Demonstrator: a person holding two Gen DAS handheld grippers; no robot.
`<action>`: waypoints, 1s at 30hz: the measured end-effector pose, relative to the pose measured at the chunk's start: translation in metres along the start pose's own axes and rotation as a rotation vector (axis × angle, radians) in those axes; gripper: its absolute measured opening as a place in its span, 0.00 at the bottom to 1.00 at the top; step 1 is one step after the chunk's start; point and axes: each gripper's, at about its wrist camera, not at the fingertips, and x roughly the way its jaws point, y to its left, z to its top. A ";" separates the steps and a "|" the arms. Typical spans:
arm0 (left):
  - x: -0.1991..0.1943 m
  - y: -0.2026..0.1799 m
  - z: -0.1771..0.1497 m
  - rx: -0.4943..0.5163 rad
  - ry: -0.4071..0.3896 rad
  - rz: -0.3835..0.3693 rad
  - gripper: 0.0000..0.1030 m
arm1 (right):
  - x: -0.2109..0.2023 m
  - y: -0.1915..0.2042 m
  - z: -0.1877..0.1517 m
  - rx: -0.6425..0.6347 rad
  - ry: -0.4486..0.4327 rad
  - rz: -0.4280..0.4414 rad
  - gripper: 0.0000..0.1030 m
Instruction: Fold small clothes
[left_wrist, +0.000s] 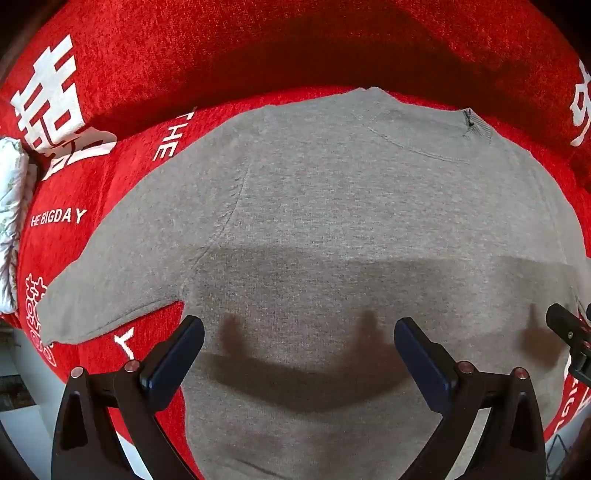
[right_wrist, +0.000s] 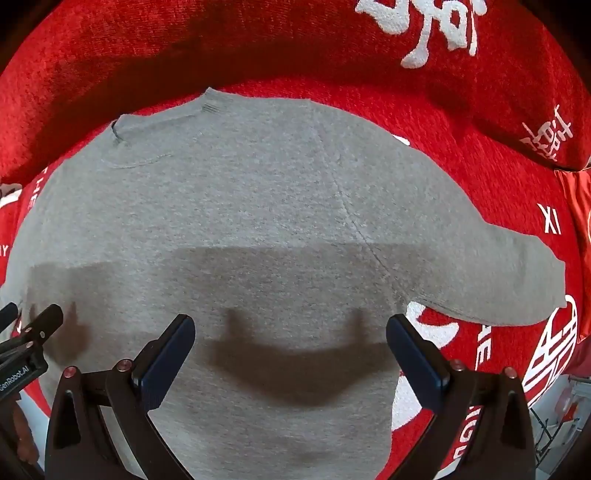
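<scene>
A grey short-sleeved T-shirt (left_wrist: 332, 221) lies spread flat on a red cover, collar at the far side; it also shows in the right wrist view (right_wrist: 240, 221). My left gripper (left_wrist: 299, 332) is open and empty, hovering over the shirt's lower left part near the left sleeve (left_wrist: 110, 291). My right gripper (right_wrist: 291, 328) is open and empty over the shirt's lower right part, beside the right sleeve (right_wrist: 498, 277). The right gripper's fingers (left_wrist: 565, 325) show at the edge of the left wrist view, and the left gripper's fingers (right_wrist: 40, 325) at the edge of the right wrist view.
The red sofa cover (left_wrist: 147, 74) with white lettering lies under the shirt and rises behind it as a backrest (right_wrist: 332, 44). A white floral cloth (left_wrist: 11, 206) sits at the far left. A red cloth (right_wrist: 580, 206) lies at the right edge.
</scene>
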 end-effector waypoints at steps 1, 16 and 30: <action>0.000 0.000 0.001 -0.001 0.001 0.000 1.00 | -0.001 0.000 -0.002 -0.014 -0.001 0.000 1.00; 0.001 0.000 0.005 -0.011 0.005 0.002 1.00 | 0.000 0.004 -0.003 -0.053 -0.003 -0.003 1.00; 0.002 0.004 0.002 -0.006 -0.006 0.003 1.00 | 0.002 0.006 -0.002 -0.058 -0.002 -0.002 1.00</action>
